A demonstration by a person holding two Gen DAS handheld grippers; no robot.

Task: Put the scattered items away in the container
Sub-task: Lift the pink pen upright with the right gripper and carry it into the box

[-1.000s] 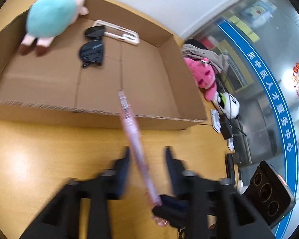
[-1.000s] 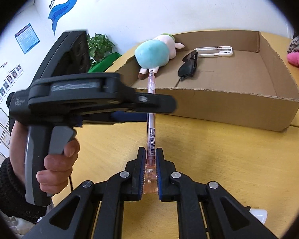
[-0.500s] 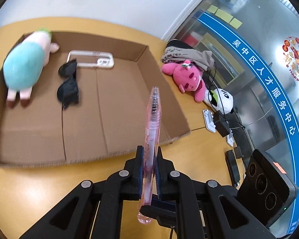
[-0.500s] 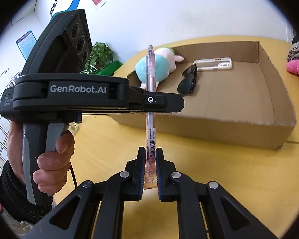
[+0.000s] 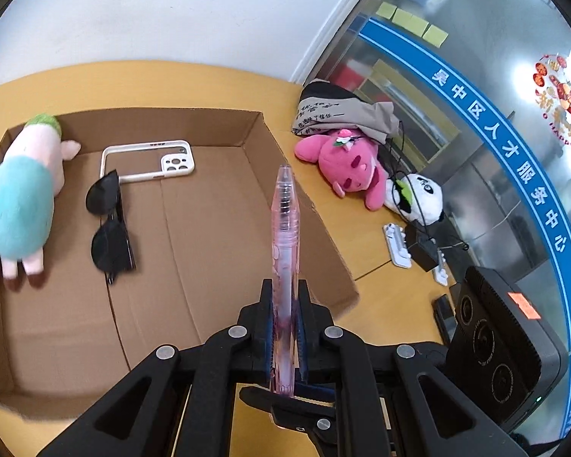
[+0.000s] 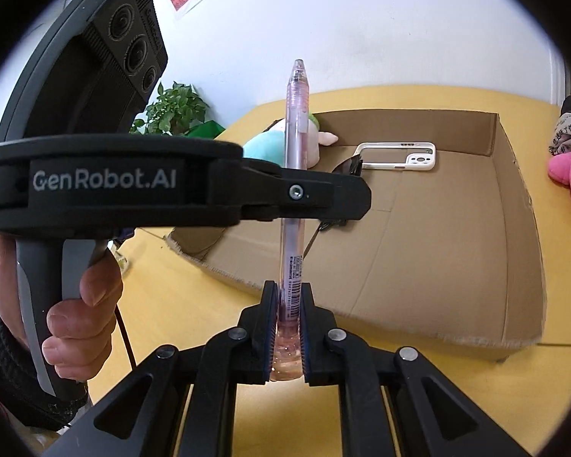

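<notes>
A clear pink pen (image 5: 283,228) stands nearly upright, held by both grippers at once. My left gripper (image 5: 285,289) is shut on its middle, above the near right corner of the cardboard box (image 5: 217,228). In the right wrist view my right gripper (image 6: 288,293) is shut on the pen (image 6: 296,114) at its lower, barcoded end. The left gripper's fingers (image 6: 323,194) cross the pen higher up from the left. Inside the box lie a teal plush (image 5: 19,209), black sunglasses (image 5: 110,236) and a white phone case (image 5: 148,160).
On the yellow table right of the box lie a pink plush (image 5: 346,167), a panda plush (image 5: 418,198), a grey cloth (image 5: 342,114) and a white power strip (image 5: 397,243). A hand (image 6: 80,323) grips the left gripper's handle. A potted plant (image 6: 175,110) stands behind.
The left gripper's jaws stood open around the pen a second ago and have since shut on it. Both grippers have risen with the pen and moved toward the box.
</notes>
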